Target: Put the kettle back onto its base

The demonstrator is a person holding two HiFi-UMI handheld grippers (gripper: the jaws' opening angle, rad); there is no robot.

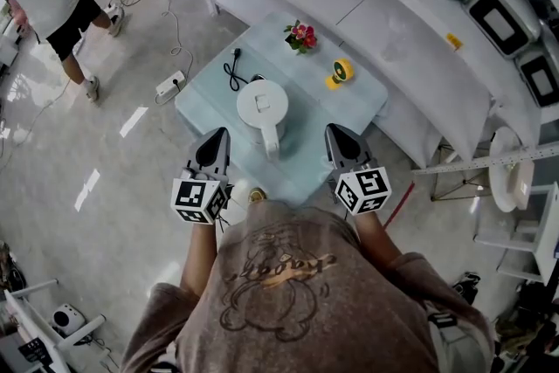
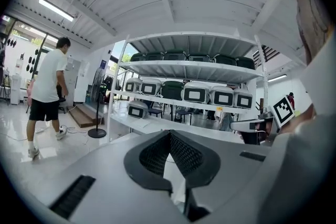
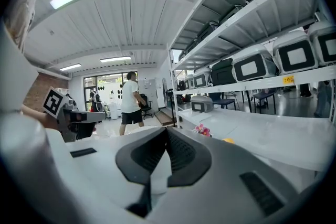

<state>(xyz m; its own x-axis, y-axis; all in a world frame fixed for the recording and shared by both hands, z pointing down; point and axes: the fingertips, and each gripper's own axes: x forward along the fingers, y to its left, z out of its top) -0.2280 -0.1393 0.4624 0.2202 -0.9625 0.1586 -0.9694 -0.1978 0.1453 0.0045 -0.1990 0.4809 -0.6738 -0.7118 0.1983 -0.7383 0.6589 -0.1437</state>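
Left gripper (image 1: 217, 135) closed, kettle (image 1: 262, 105) centred on table (image 1: 358, 105)

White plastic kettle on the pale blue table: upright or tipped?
Upright: in head view the white plastic kettle shows its round lid from above, handle on its near side, on the pale blue table.

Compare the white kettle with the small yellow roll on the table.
Colour: the kettle is white, while the yellow roll has a dark centre.
Size: the kettle is clearly bigger than the roll.
Place: the kettle stands mid-table with its handle toward the near edge, and the roll sits nearer the shelves.
Shared: both rest on the pale blue table.
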